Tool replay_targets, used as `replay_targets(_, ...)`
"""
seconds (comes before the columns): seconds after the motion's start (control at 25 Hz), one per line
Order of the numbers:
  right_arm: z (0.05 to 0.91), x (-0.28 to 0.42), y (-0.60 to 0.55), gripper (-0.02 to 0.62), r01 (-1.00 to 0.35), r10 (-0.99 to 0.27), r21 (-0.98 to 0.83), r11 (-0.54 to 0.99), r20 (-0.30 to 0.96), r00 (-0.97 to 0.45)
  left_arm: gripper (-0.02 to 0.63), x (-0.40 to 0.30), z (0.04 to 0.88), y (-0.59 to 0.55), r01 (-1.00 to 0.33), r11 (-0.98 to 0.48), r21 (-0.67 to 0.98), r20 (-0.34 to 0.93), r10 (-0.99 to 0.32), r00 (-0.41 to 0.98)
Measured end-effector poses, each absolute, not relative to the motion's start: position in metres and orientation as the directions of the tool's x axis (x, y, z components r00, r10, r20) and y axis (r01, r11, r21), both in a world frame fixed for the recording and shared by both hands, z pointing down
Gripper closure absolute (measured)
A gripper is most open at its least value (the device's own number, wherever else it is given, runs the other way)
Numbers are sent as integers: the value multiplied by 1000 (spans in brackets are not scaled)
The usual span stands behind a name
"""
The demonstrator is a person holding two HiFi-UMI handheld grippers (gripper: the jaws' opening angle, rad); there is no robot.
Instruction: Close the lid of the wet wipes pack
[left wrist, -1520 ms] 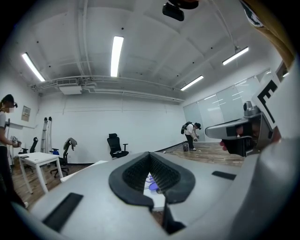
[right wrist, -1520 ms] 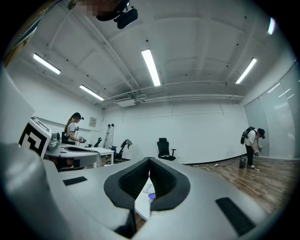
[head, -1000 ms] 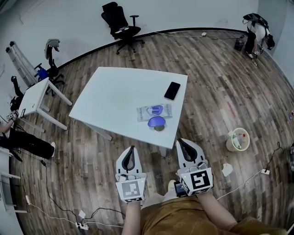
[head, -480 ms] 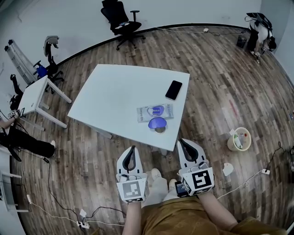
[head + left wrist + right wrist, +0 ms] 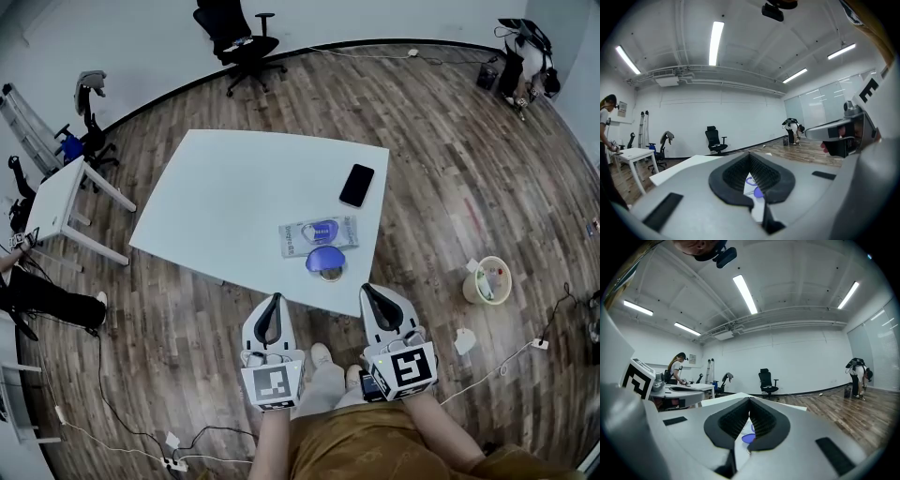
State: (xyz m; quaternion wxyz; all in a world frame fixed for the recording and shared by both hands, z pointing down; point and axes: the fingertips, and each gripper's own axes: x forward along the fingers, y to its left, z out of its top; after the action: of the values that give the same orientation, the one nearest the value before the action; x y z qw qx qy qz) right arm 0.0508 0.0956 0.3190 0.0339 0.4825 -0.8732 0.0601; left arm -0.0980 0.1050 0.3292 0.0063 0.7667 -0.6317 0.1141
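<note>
Two tools in play, left tool (image 5: pixel 270 305) and right tool (image 5: pixel 373 298). I'm holding both with jaws pressed together and nothing between them, side by side over the floor (image 5: pixel 450 178), just short of the worktop's (image 5: pixel 234 187) near edge. Both are pointing toward the wet wipes pack (image 5: pixel 319 233). It's lying flat close to that near edge, toward the worktop's right side, apart from either tool.

Room around it is looking good: bare worktop is stretching away to the left and behind. Only a phone (image 5: pixel 356 185) is sitting beyond the pack, near the right edge.

Lid (image 5: pixel 324 255) is standing open, flipped out toward me and lying on the worktop against the pack's near long side.

Pack is showing as a flat rectangular pouch in pale film with blue print and an oval blue frame in the middle. Lid is a rounded blue flap with a paler round spot at its near end.

Worktop is reading as plain white, smooth, square-cornered. Floor is showing wood-pattern planks with cables (image 5: pixel 103 375) trailing across it. Phone is a dark glossy slab, lying slightly skewed to the worktop edge.
</note>
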Motion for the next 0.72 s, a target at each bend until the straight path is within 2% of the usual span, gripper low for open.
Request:
replay_targets(0.36,330,31,53,588,-872,-858,-67,485,155,-489,612,-130,344,59,-973,-214,-89,195,-962,194)
replay_targets(0.72,365,23,33,588,-892,-855,-74,446,260,-449,612,-133,371,28,-958,-283,-46,245,-933,264)
